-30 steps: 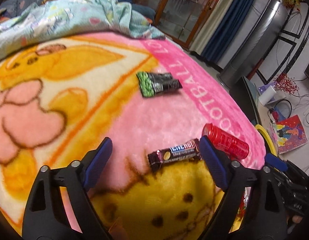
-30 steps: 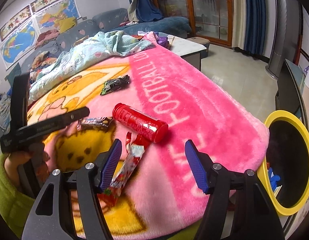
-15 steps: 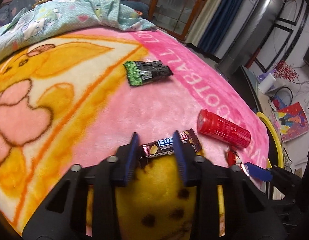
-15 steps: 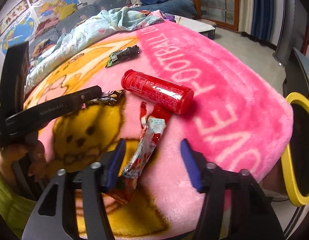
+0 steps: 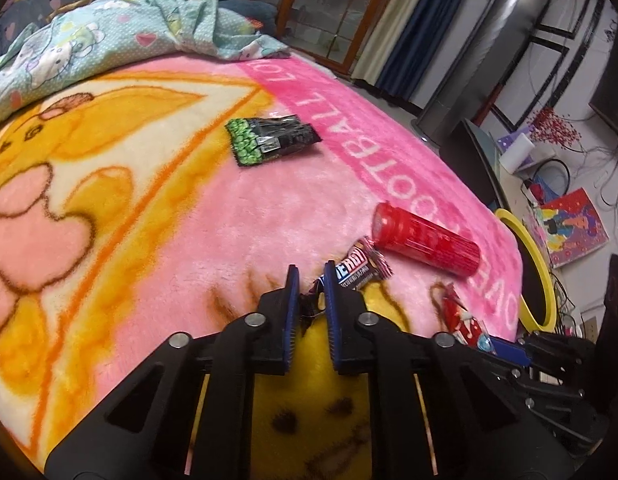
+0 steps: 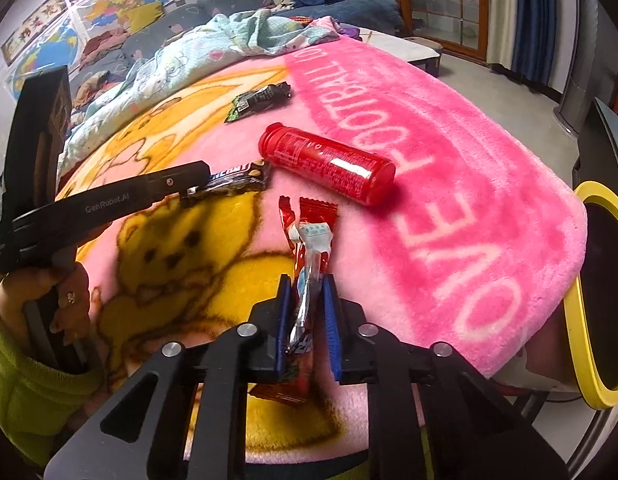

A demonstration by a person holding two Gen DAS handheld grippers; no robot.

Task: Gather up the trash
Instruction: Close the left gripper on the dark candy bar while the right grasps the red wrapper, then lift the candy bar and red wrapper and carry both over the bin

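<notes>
My left gripper (image 5: 309, 276) is shut on one end of a dark chocolate-bar wrapper (image 5: 359, 266) lying on the pink and yellow blanket (image 5: 229, 216); it also shows in the right wrist view (image 6: 237, 178). My right gripper (image 6: 307, 284) is shut on a long red candy wrapper (image 6: 311, 240), also seen in the left wrist view (image 5: 461, 316). A red cylindrical tube (image 6: 329, 162) lies just beyond both wrappers. A green and black snack packet (image 5: 269, 140) lies farther back.
A black bin with a yellow rim (image 6: 597, 300) stands beside the blanket's right edge. A crumpled light-blue quilt (image 5: 109, 36) lies at the far end. A silver tower fan (image 5: 477, 52) and floor clutter stand to the right.
Both grippers moved forward and closed: the left onto the chocolate-bar wrapper, the right onto the red candy wrapper. The chocolate wrapper's far end has lifted and turned.
</notes>
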